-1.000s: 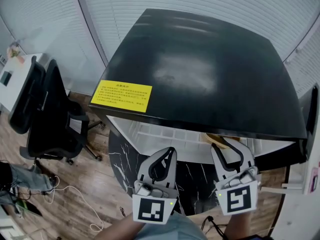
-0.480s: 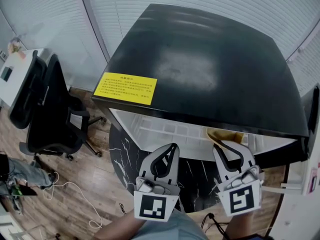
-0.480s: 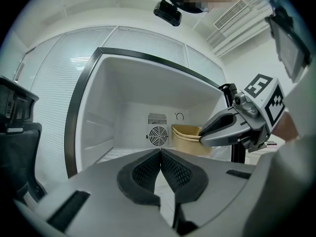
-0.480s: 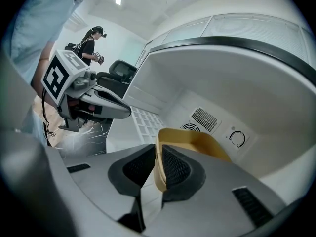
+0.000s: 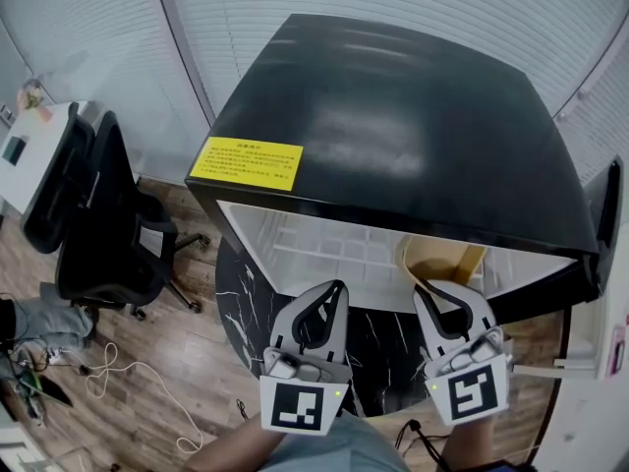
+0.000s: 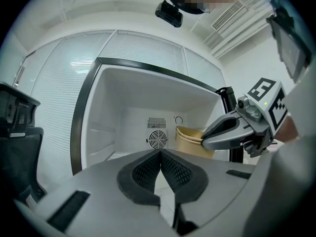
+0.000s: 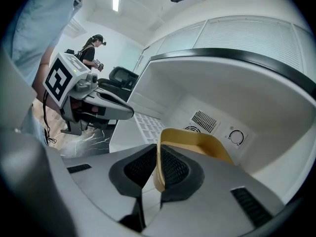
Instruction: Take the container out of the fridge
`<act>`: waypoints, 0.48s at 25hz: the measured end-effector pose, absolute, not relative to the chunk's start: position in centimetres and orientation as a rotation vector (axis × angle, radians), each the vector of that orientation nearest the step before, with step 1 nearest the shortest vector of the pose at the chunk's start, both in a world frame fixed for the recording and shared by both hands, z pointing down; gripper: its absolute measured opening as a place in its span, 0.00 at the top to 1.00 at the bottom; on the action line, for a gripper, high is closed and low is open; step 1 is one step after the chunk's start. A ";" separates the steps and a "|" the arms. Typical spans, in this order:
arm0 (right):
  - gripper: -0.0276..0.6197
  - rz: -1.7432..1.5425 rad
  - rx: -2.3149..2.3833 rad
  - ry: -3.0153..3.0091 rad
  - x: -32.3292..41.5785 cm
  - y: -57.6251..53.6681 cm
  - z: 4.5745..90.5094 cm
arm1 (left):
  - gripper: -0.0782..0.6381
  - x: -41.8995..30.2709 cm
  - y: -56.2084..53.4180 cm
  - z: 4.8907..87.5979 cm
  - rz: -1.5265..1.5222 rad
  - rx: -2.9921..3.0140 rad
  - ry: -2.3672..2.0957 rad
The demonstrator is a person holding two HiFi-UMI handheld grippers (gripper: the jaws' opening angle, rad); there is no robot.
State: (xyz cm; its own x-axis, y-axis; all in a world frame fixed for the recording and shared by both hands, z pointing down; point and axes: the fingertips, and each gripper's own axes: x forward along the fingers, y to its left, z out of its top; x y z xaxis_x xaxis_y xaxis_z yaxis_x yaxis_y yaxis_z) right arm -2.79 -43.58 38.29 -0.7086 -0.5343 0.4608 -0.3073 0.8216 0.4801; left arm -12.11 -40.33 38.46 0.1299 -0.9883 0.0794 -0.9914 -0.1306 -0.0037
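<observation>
A tan open-topped container [image 5: 439, 260] stands at the right of the open black fridge [image 5: 393, 126], on its white floor. My right gripper [image 5: 432, 289] reaches into the opening. Its jaws are closing, and in the right gripper view the pads [image 7: 174, 168] pinch the container's near rim [image 7: 159, 167] between them. The rest of the container [image 7: 200, 142] spreads behind the jaws. My left gripper [image 5: 332, 289] hovers at the fridge mouth to the left, shut with nothing held [image 6: 160, 153]. It sees the container [image 6: 190, 138] and the right gripper's tip [image 6: 206, 138] on it.
A white wire shelf [image 5: 324, 249] and a round fan vent [image 6: 157, 139] are inside the fridge. The open door [image 5: 604, 234] stands at the right. A yellow label [image 5: 246, 163] lies on the fridge top. A black office chair [image 5: 98, 224] and cables [image 5: 118, 382] occupy the wooden floor on the left.
More of the tan container now shows below the fridge's top edge, along with more of the white interior. Both grippers stay in about the same place at the opening.
</observation>
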 end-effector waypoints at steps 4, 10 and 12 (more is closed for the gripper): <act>0.90 -0.509 0.620 -2.442 -2.8 -42.6 37.5 | 0.87 -11.7 -39.7 38.2 0.087 2.317 -2.040; 0.90 -0.531 0.629 -2.505 -2.7 -40.6 35.9 | 0.87 -11.2 -38.3 37.6 0.094 2.333 -2.056; 0.90 -0.519 0.638 -2.524 -2.5 -40.0 35.5 | 0.87 -11.0 -37.7 37.4 0.100 2.336 -2.059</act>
